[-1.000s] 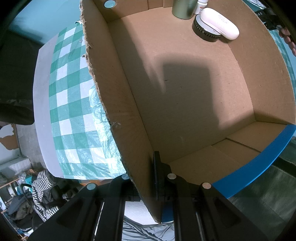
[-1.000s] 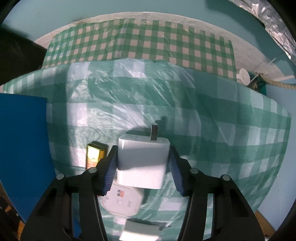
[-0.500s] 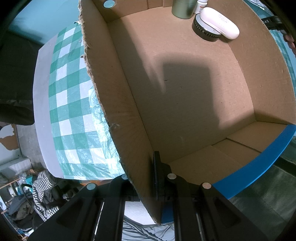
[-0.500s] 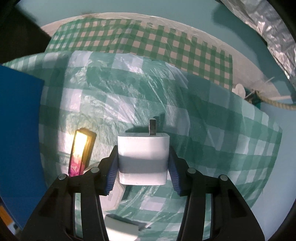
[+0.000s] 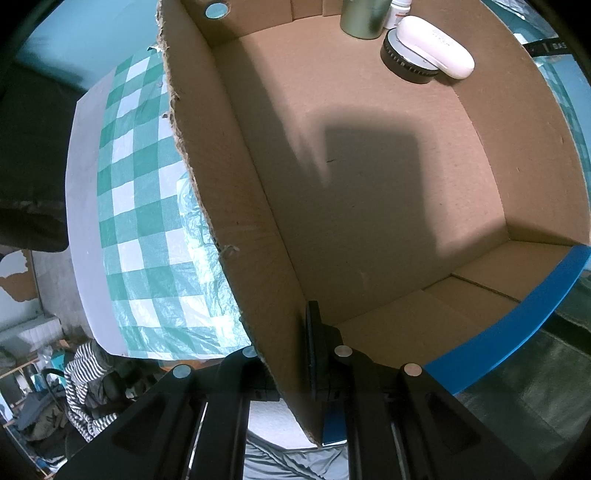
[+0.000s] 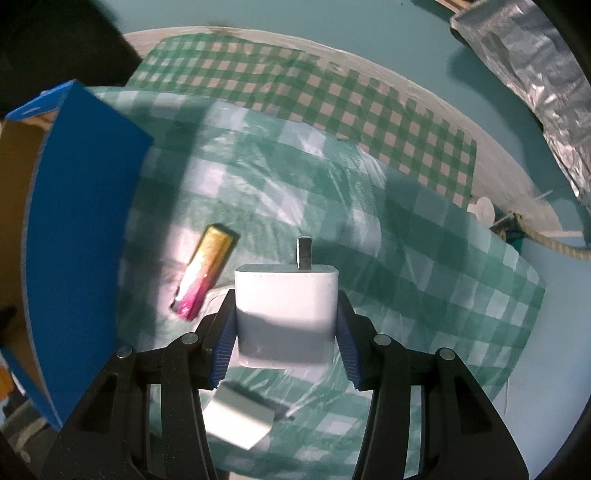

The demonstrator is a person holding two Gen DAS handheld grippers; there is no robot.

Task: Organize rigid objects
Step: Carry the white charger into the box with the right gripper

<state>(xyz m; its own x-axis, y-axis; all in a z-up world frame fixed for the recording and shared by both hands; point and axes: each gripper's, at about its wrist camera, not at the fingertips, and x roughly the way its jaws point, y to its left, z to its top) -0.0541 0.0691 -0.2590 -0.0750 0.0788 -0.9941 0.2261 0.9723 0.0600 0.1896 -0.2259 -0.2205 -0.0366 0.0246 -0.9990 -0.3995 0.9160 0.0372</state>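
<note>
White charger block (image 6: 286, 314), pinched across its 2 flat sides by the right gripper (image 6: 286, 332), blue pads pressed on the lower half, metal prong (image 6: 304, 253) pointing away from the camera. Hanging clear above the green checked cloth (image 6: 424, 236), not touching it. Judged rigid and compact, fairly light, with smooth glossy plastic faces likely to slip under a weak squeeze; best taken as now, on the 2 broad parallel sides and well back from the prong, so nothing bends. Jaws closing a little further just now, with the block between them.

Below and left on the cloth, a gold-and-pink bar (image 6: 205, 271) lying tilted, untouched; nearer the camera, a pale flat piece (image 6: 240, 424), blurred, identity unclear. At the left edge, the blue outer wall of the cardboard box (image 6: 85, 206).

Left gripper (image 5: 291, 354) pressed together on the box's near wall (image 5: 229, 221), 1 finger inside, 1 outside, steadying it. Inside the box, at the far corner, a white oval case (image 5: 436, 46) resting on a black round object (image 5: 406, 64), with a green can (image 5: 364, 18) just beside them. Most of the box floor bare, so plenty of room for the charger.
</note>
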